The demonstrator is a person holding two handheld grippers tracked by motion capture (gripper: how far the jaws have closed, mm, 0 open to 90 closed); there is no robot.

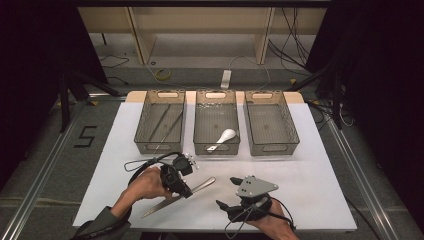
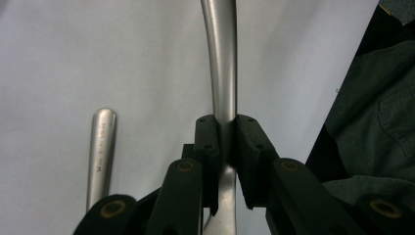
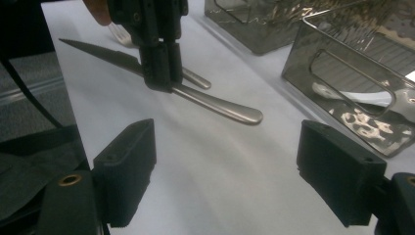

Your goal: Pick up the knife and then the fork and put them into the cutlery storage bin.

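Note:
My left gripper (image 1: 185, 192) is shut on a steel table knife (image 1: 170, 200), gripping it where blade meets handle, low over the white mat (image 1: 310, 190). In the left gripper view the pads (image 2: 208, 139) clamp the knife (image 2: 222, 63) on both sides. The right gripper view shows that gripper (image 3: 161, 78) pointing down onto the knife (image 3: 220, 105), blade to the left and handle to the right. Beside the knife lies a second steel utensil (image 2: 100, 152), a fork (image 3: 195, 78). My right gripper (image 1: 227, 192) is open and holds nothing, right of the knife's handle, its jaws (image 3: 225, 137) wide apart.
Three clear grey bins stand in a row at the back of the mat: the left bin (image 1: 145, 145) holds long thin utensils, the middle bin (image 1: 200, 145) a white spoon (image 1: 223, 137), the right bin (image 1: 292, 142) nothing I can see. A dark sleeve (image 2: 377, 122) is near.

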